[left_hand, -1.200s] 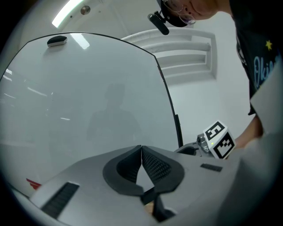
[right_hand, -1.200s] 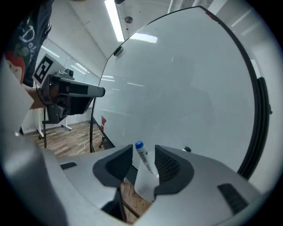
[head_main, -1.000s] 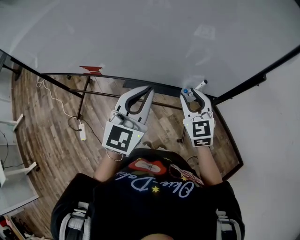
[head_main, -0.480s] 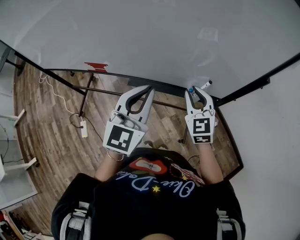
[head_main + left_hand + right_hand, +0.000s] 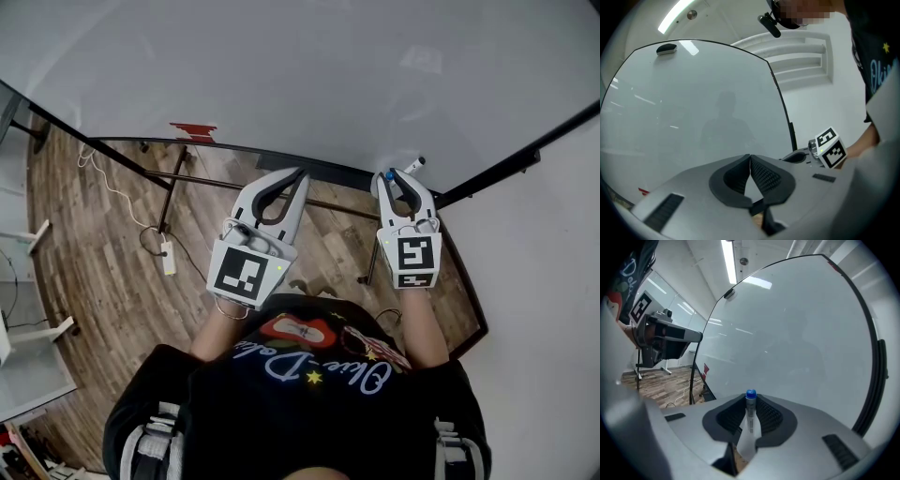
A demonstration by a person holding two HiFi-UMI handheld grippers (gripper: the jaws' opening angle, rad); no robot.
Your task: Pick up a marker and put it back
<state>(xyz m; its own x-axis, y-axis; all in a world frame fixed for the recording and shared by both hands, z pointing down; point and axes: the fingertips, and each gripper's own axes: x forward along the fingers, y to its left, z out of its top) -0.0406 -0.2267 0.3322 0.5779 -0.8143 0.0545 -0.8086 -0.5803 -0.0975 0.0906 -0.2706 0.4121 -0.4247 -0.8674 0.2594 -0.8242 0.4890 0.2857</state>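
A white marker with a blue cap (image 5: pixel 750 414) stands upright between the pads of my right gripper (image 5: pixel 750 404). The jaws are closing, and both pads touch its barrel. In the head view that right gripper (image 5: pixel 403 178) reaches to the lower edge of the whiteboard (image 5: pixel 281 75), with the blue cap (image 5: pixel 390 174) showing at its tips. A second marker (image 5: pixel 413 166) lies just beyond on the board's ledge. My left gripper (image 5: pixel 293 178) hangs to the left, shut and with nothing in it; its tips (image 5: pixel 750 159) meet in front of the board.
A red object (image 5: pixel 192 132) sits at the board's lower edge on the left. The board's black frame (image 5: pixel 487 178) runs down the right side, next to a white wall. Below lie a wooden floor, a power strip (image 5: pixel 167 261) with its cable, and black stand legs (image 5: pixel 169 192).
My right gripper has moved right and forward to the board's ledge, and its jaws have narrowed around the blue-capped marker. The left gripper has stayed put.
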